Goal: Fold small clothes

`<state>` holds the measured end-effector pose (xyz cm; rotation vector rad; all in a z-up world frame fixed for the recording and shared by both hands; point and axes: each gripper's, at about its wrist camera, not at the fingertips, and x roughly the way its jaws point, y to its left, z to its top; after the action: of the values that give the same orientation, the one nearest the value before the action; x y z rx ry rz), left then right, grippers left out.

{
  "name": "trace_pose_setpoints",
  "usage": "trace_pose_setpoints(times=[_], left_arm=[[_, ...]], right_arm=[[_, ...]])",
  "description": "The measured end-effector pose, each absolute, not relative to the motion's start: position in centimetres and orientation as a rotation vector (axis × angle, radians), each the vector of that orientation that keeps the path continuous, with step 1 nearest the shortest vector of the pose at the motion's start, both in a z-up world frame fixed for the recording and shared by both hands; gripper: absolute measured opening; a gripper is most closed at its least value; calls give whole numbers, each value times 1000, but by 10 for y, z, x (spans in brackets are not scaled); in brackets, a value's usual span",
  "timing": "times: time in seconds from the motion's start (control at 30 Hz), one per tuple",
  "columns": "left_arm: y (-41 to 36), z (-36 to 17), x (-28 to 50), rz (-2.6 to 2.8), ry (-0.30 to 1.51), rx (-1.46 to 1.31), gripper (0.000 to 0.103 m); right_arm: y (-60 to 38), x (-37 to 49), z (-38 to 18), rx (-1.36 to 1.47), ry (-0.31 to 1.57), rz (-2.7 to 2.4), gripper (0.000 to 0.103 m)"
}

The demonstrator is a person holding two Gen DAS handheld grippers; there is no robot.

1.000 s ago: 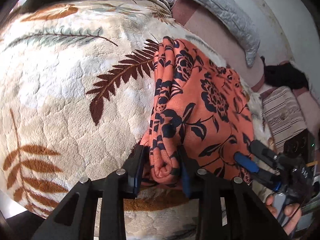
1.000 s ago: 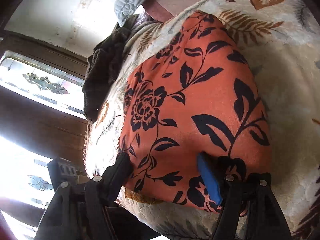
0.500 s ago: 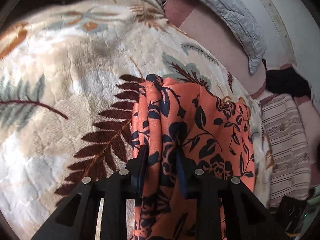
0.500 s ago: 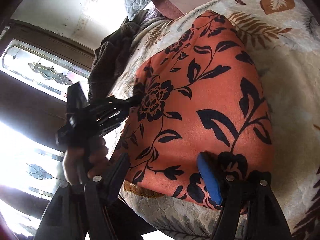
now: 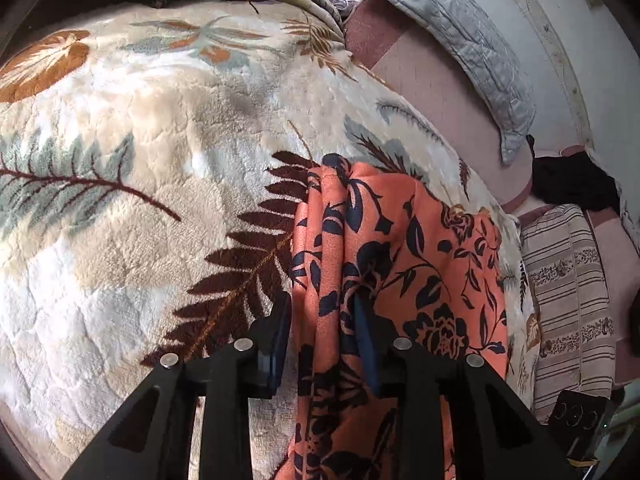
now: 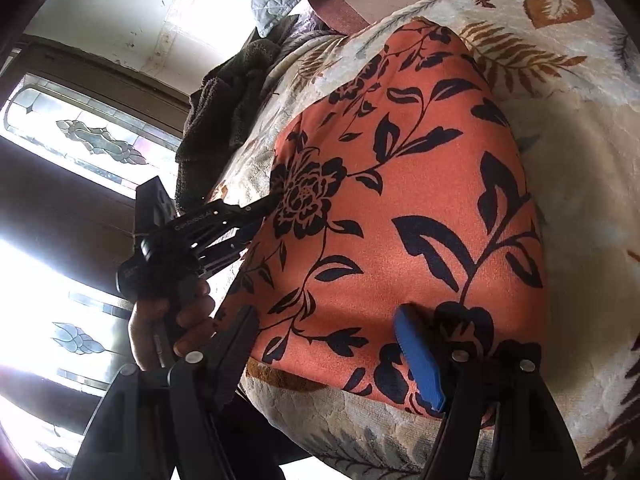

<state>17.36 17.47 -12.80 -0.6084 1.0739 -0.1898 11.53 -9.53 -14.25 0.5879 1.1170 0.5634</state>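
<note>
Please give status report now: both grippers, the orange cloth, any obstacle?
Left hand-held gripper shut on bunched edge of orange floral cloth. Right hand-held gripper open, astride the near edge. Cloth flat on leaf-print blanket. Nothing in the way.

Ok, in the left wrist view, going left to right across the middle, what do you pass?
Cream plush blanket with leaf print → bunched edge of the orange cloth with black flowers, gripped by the left gripper → that cloth's flatter spread → striped beige cushion.
</note>
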Motion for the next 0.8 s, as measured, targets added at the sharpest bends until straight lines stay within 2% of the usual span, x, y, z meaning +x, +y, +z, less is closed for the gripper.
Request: trace_pose_setpoints(times=[0.13,0.23,0.3,0.53,0.7,0.8], left_arm=[[167,-106,144,-260,1044,-608,39],[158,-123,126,-184,1128,-520,38],[166,-136,120,-184,1115,-557,38],[163,-104,98,-207,1071,-530,38],[160,-129,82,-165,1127,-515,37],[161,-116,74,-155,1092,-521,36]], right_arm=[[-95,116,-143,594,1117,549,74],[-93,116,-142,587,1118,539,74],[-92,116,-142,588,1125,536,74],[-94,118,-143,611,1132,523,74],[-94,118,-144,612,1134,527,74],[-94,118,-142,609,1134,522,74]])
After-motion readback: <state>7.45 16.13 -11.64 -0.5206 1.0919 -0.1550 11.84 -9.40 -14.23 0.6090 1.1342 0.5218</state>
